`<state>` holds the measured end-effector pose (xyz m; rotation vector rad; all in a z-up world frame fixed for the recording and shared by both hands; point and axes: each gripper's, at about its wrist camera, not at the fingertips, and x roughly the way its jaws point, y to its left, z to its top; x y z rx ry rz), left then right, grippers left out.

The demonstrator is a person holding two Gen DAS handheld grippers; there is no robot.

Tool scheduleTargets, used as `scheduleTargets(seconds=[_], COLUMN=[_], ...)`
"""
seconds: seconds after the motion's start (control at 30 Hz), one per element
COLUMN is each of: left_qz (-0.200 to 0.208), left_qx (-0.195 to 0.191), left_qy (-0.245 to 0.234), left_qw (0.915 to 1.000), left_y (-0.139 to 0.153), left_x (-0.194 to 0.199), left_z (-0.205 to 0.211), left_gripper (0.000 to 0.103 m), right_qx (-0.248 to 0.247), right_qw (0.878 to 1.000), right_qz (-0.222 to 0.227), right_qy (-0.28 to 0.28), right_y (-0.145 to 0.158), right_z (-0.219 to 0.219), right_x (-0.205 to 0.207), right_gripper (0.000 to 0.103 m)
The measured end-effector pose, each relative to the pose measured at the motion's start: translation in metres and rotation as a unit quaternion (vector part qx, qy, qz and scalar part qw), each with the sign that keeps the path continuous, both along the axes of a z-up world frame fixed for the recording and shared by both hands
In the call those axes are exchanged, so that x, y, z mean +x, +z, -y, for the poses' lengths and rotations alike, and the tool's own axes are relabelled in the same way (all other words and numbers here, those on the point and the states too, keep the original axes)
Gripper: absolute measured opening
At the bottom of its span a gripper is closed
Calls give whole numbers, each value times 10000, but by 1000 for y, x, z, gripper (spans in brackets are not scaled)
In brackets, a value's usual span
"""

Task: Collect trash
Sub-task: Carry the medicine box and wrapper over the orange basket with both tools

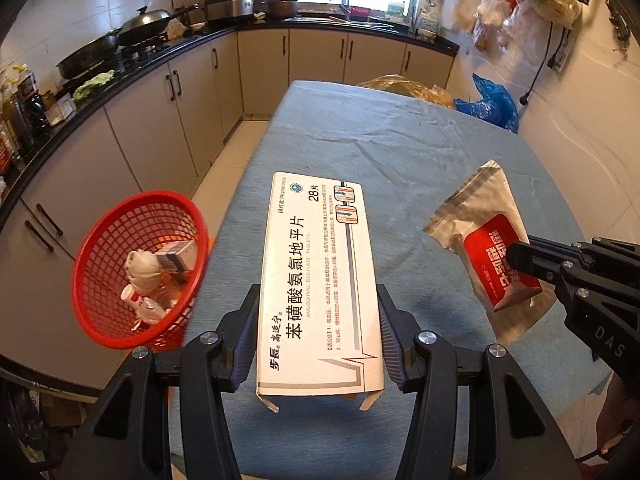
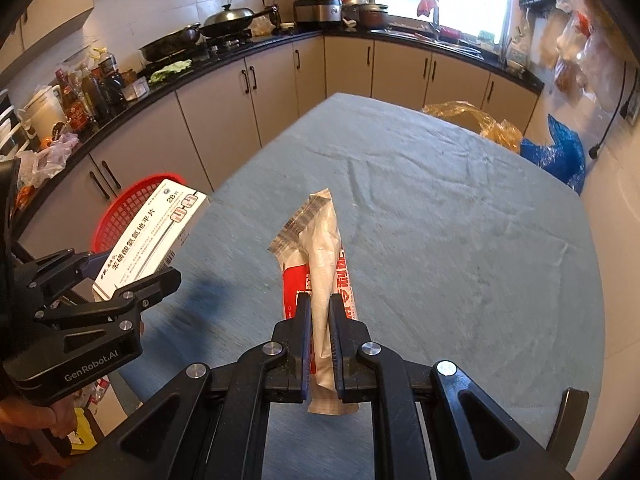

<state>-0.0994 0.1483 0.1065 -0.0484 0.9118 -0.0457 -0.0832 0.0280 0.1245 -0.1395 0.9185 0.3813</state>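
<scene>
My left gripper (image 1: 318, 300) is shut on a long white medicine box (image 1: 316, 276) and holds it above the blue-grey table (image 1: 400, 148). The box also shows in the right wrist view (image 2: 152, 236), held by the left gripper (image 2: 132, 268). My right gripper (image 2: 320, 304) is shut on a silver and red snack wrapper (image 2: 320, 248), held above the table. The wrapper (image 1: 492, 248) and the right gripper (image 1: 524, 264) show at the right of the left wrist view. A red mesh basket (image 1: 104, 240) hangs off the table's left edge with several pieces of trash inside.
The basket's rim (image 2: 124, 204) shows behind the box. A yellow plastic bag (image 2: 476, 118) and a blue bag (image 2: 560, 152) lie past the table's far right edge. Kitchen cabinets and a counter (image 2: 224, 52) with pans and bottles run along the left and back.
</scene>
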Motion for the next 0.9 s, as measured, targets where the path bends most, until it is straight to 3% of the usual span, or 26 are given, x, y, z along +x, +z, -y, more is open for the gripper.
scheduleTargets(seconds=[0.4, 0.9], left_qz=[108, 88], left_qx=[-36, -109], left_qy=[412, 983], left_qw=[9991, 9951], left_y=[8, 6], left_x=[-4, -8], left_z=[-40, -118], left_gripper=[52, 52], right_qx=[23, 31], right_qw=[9993, 9968], right_qz=[56, -55], right_qy=[362, 799], right_y=[6, 2], right_z=[-38, -111], right_x=[7, 22], right_gripper=[10, 10])
